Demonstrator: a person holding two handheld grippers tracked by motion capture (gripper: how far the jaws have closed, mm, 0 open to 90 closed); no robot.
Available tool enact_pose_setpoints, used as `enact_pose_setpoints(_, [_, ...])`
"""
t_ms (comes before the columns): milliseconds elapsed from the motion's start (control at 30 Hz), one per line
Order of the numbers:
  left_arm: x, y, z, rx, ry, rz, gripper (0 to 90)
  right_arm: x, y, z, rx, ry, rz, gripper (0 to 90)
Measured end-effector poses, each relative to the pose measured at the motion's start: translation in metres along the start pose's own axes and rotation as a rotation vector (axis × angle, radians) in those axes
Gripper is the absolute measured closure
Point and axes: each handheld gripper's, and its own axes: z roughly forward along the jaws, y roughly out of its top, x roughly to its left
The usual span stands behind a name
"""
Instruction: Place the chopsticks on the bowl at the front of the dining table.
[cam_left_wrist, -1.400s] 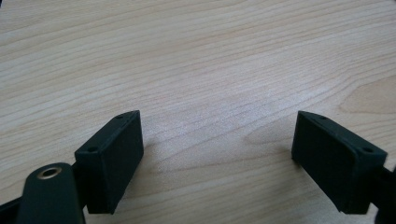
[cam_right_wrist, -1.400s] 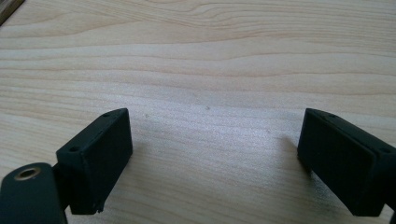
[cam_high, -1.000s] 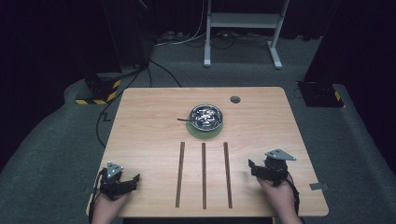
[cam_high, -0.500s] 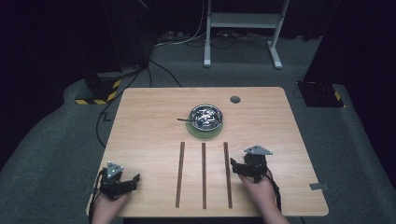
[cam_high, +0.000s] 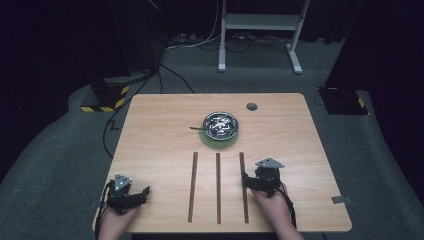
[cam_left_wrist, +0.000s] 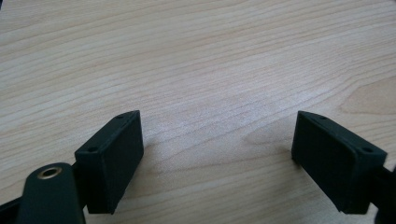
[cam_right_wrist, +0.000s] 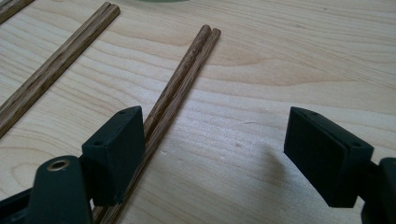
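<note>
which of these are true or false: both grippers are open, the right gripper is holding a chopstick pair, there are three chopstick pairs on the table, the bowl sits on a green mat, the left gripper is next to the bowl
1. Both the left gripper and right gripper are open. True.
2. The right gripper holds a chopstick pair. False: its fingers are spread, with the right chopstick pair lying beside one finger.
3. Three chopstick pairs lie on the table. True.
4. The bowl sits on a green mat. True.
5. The left gripper is next to the bowl. False: it is at the near left corner, over bare wood.
</note>
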Motion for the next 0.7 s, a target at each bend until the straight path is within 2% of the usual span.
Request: enact_pose_setpoints(700, [0.0003,0.0,-0.0001,0.001,-0.002,0.002,16.8,0.0015,-0.0026,0.0002,-0.006,-0.011,-0.001,21.3])
